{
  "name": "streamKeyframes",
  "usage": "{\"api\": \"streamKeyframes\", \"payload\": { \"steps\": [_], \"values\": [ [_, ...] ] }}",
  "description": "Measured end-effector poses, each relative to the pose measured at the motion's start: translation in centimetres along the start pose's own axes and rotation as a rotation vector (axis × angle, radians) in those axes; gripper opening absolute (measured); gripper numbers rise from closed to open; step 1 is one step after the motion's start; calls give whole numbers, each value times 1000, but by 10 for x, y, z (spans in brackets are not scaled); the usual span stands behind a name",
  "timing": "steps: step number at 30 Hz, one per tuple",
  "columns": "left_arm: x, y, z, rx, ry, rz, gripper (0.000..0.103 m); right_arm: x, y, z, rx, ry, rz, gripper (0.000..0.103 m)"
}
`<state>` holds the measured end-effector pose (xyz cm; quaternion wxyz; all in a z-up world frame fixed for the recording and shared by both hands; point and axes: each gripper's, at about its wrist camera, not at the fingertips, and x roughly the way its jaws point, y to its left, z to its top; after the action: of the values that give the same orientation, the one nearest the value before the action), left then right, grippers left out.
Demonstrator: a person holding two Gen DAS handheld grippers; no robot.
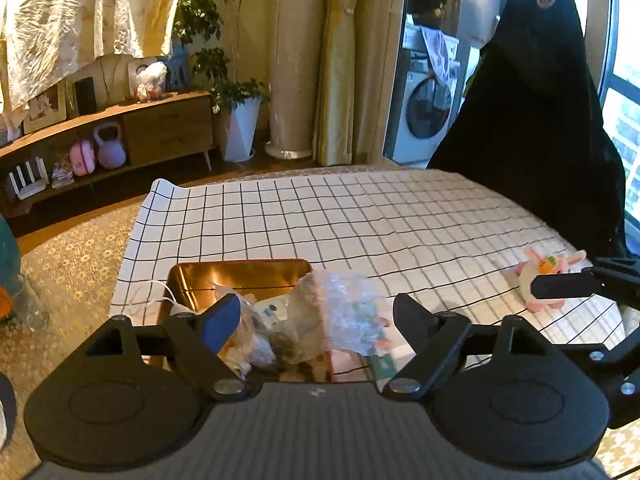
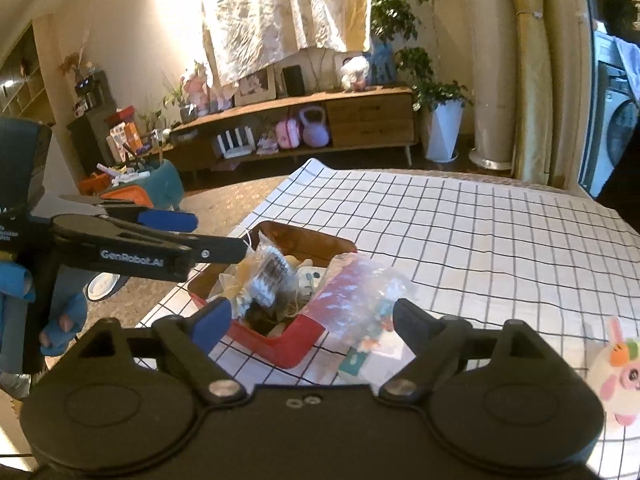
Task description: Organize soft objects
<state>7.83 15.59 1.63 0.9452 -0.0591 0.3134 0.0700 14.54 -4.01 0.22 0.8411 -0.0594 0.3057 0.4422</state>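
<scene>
From your left wrist camera, your left tool (image 1: pixel 316 316) hangs with its jaws spread wide and nothing clamped between them, above the near left corner of the worktop (image 1: pixel 360 216), which wears a white cloth with a black grid. Beyond the jaws sits a red tray (image 1: pixel 240 276) with a shiny inner face, heaped with small soft items, and a crinkled clear plastic bag (image 1: pixel 344 312) spills over its right side onto the cloth. Near the right edge lies a pink and white plush bunny (image 1: pixel 548 276), with your right tool (image 1: pixel 568 284) just in front of it. From your right wrist camera, your right tool (image 2: pixel 312 320) is likewise spread apart and empty. The tray (image 2: pixel 280 344) stands at the worktop's near left corner, the bag (image 2: pixel 360 292) draped over its right rim. Your left tool (image 2: pixel 188 236) reaches in from the left beside the tray. The bunny (image 2: pixel 616 376) lies toward the near right edge.
</scene>
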Motion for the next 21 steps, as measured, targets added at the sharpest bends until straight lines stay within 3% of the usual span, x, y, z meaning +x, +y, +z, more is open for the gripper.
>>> {"api": "streamKeyframes", "payload": {
  "steps": [7,10,21],
  "values": [
    [-18,-23,-18,41,-46,9,88,-33,3,-21,-27,-97,-44,103],
    [-25,-28,-22,46,-72,8,99,-43,6,-28,-41,-130,-66,103],
    [-47,-42,-37,26,-109,-12,103,-62,6,-52,-7,-196,-117,103]
  ]
}}
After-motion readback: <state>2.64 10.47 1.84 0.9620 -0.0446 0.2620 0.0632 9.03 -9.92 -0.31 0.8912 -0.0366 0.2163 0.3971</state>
